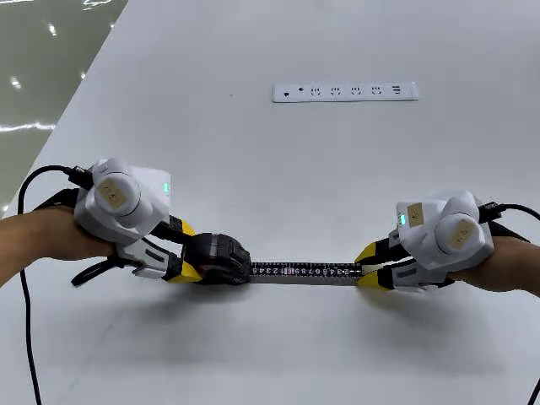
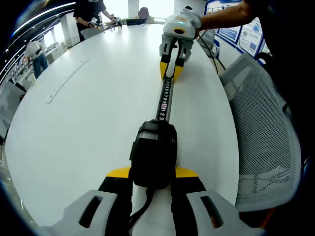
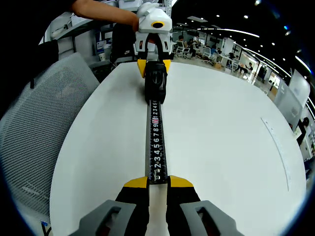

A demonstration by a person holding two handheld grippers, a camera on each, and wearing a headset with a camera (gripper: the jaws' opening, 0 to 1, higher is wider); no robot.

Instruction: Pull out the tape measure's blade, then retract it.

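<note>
Tape measure case [image 1: 216, 257] sits clamped in left gripper [image 1: 189, 251], blade [image 1: 304, 270] end pinched by right gripper [image 1: 369, 267]; pull straight and level, avoid twisting.

In the jaws of your left gripper [image 2: 152, 173], the tape measure case [image 2: 154, 152] looks like matt black plastic. The blade [image 3: 156, 142] reaching your right gripper [image 3: 158, 183] is smooth, dark and faintly glossy; the table [image 1: 253, 169] beneath is smooth white.

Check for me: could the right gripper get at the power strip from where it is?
Probably not yet. Bare table lies between the right gripper and the power strip, so the way looks free, but its jaws are shut on the blade and would have to let go first.
</note>
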